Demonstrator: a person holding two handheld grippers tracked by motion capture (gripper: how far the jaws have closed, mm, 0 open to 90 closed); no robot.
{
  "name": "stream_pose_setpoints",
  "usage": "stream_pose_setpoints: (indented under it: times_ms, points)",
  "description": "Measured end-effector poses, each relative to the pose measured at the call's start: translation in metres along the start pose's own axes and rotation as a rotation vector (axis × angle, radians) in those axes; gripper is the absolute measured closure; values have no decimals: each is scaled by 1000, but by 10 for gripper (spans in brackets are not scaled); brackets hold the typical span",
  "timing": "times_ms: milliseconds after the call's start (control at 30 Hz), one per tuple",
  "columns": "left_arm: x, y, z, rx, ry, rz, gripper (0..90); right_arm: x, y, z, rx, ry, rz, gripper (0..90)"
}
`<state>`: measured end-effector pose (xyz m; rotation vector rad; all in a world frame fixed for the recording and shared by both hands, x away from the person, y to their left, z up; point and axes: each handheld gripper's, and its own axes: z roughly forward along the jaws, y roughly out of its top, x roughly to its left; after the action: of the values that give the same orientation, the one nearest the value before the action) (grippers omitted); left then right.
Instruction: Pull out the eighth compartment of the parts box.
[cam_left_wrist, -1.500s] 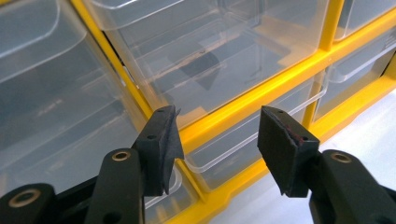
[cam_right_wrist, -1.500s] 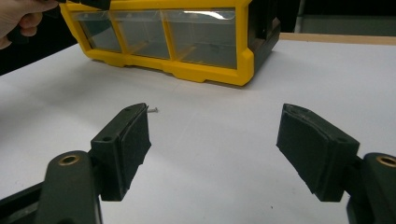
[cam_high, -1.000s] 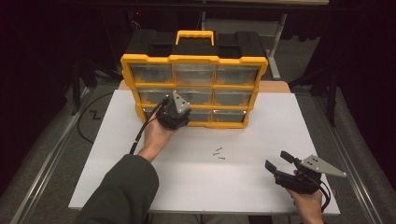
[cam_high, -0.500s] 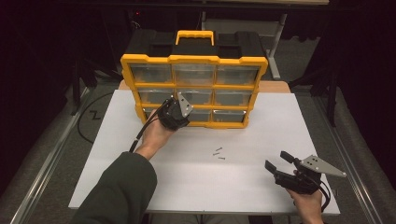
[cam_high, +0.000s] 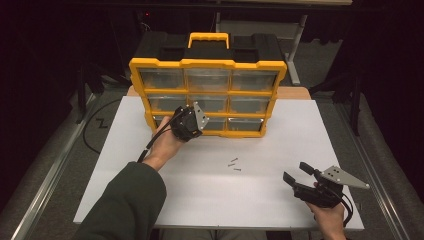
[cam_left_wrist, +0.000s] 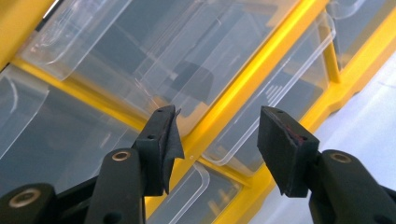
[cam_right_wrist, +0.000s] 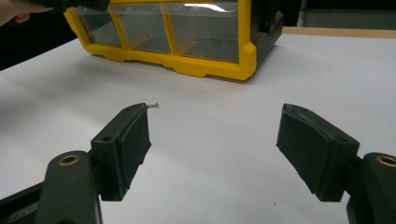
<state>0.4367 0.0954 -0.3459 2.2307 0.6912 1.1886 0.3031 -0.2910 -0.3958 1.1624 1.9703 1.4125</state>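
Observation:
A yellow and black organizer (cam_high: 207, 65) with clear plastic drawers stands at the back of the white table (cam_high: 150, 150). My left gripper (cam_high: 189, 121) is held right up against its lower drawers, near the bottom left. In the left gripper view the left gripper (cam_left_wrist: 219, 135) is open, and a yellow frame bar (cam_left_wrist: 233, 93) and clear drawer fronts (cam_left_wrist: 275, 88) lie just beyond the tips, with nothing pressed between the pads. My right gripper (cam_high: 295, 171) hovers low over the table's front right, open and empty. Two small screws (cam_high: 233, 164) lie between the grippers; one screw (cam_right_wrist: 153, 105) peeks past my right gripper's (cam_right_wrist: 215, 126) left jaw.
The organizer (cam_right_wrist: 187, 37) has a yellow carry handle (cam_high: 208, 37) on top. A black cable (cam_high: 97, 127) loops off the table's left side. Metal rails run along both sides of the table, with dark floor beyond.

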Motion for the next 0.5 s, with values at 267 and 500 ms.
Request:
stream_pose_setpoints:
  times_ms: [267, 500]
  points:
    - [-5, -1, 1, 10, 33, 77, 474, 0, 0, 0, -2, -2, 5, 271]
    - [-12, -3, 3, 38, 59, 159, 474, -1, 0, 0, -6, -6, 8, 268]
